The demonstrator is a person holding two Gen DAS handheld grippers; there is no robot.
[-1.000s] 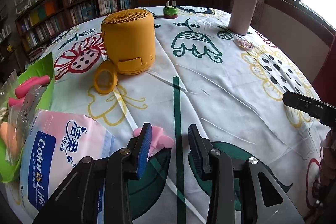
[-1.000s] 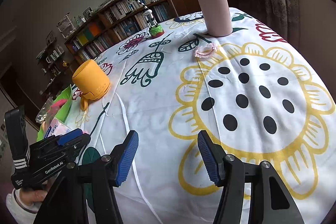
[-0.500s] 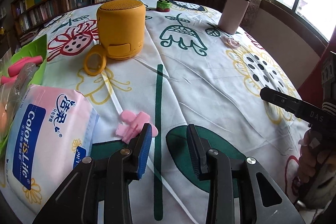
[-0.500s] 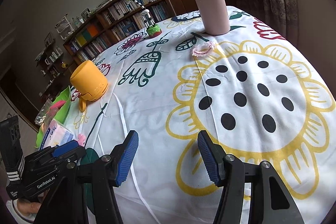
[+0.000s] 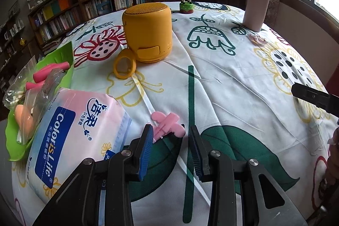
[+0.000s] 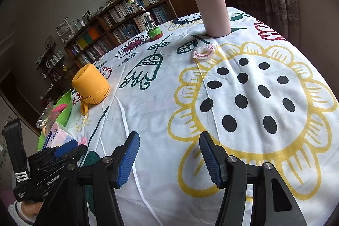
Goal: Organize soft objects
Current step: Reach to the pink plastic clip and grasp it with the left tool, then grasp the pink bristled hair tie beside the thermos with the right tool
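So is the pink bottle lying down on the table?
No, the pink bottle stands upright on the flowered tablecloth, with the small pink scrunchie lying beside its base.

Floral-clothed table: speaker, tissue pack (pink), flask

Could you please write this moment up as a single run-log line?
left gripper: open, empty, just short of pink foam piece | right gripper: open, empty, above tablecloth | tissue pack: beside green tray
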